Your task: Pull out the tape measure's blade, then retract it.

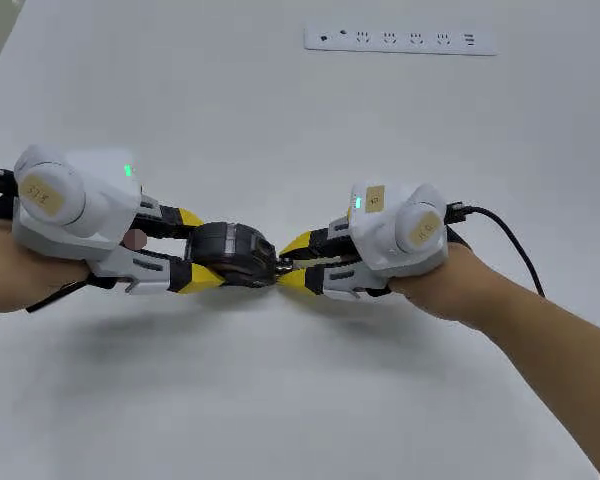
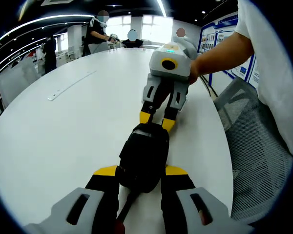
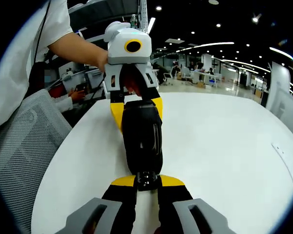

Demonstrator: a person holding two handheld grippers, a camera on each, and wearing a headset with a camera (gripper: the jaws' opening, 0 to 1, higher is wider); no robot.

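Observation:
A black tape measure (image 1: 230,254) is held just above the white table (image 1: 280,120), between both grippers. My left gripper (image 1: 192,252) is shut on its case, yellow fingertips clamping both sides (image 2: 142,169). My right gripper (image 1: 292,262) is shut on the blade's end hook at the case mouth (image 3: 146,181). The case (image 2: 144,153) reaches forward from the left gripper's jaws toward the other gripper. In the right gripper view the case (image 3: 142,136) stands directly ahead, hook (image 3: 146,179) pinched between yellow tips. No length of blade shows outside the case.
A white power strip (image 1: 400,40) lies at the far edge of the table. A black cable (image 1: 510,240) trails from the right gripper. A mesh chair (image 2: 254,146) stands beside the table, and people stand in the room behind.

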